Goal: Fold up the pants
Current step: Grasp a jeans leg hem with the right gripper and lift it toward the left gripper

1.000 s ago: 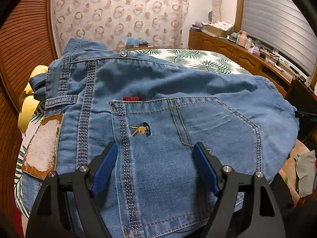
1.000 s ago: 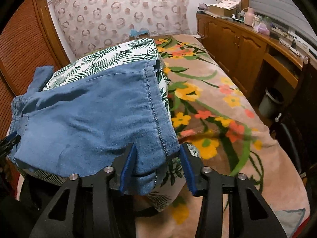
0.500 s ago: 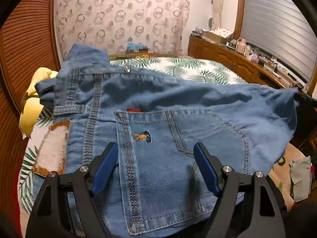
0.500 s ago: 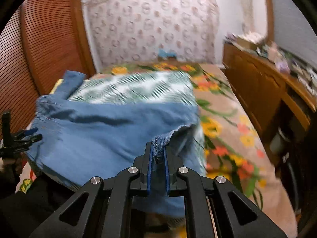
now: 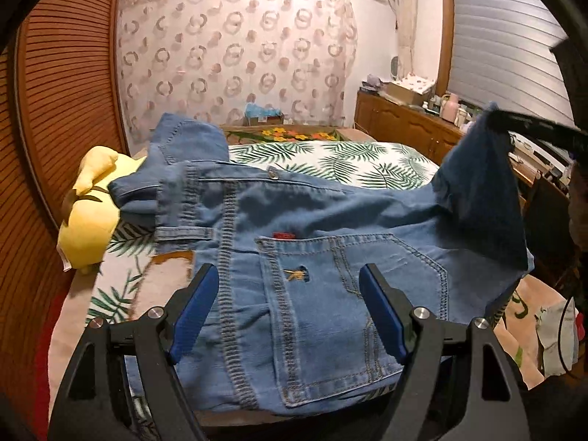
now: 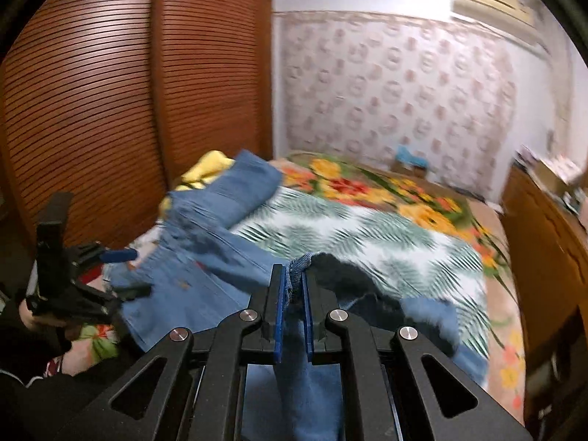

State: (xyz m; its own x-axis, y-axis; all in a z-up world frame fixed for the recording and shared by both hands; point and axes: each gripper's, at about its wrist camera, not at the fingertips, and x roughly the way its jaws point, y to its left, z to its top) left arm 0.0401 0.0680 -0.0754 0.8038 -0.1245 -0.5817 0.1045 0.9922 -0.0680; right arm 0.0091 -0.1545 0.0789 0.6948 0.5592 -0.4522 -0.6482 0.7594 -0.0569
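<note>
Pants [image 5: 330,257] lie across the leaf-print bedding [image 5: 330,156], waistband end beside the yellow plush toy [image 5: 90,217], their length running away from it toward your right. Your right gripper [image 6: 293,286] pinches the raised hem end; your left gripper [image 5: 288,299] hovers wide apart, empty, over the back pocket [image 5: 352,312].

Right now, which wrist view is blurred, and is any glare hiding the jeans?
Right wrist view: motion-smeared throughout, though the right gripper reads sharp, shut on the jeans hem. Left wrist view: mostly crisp on the jeans between the open left gripper, lifted hem slightly soft; warm dim light, no glare, heavy fisheye bending.
</note>
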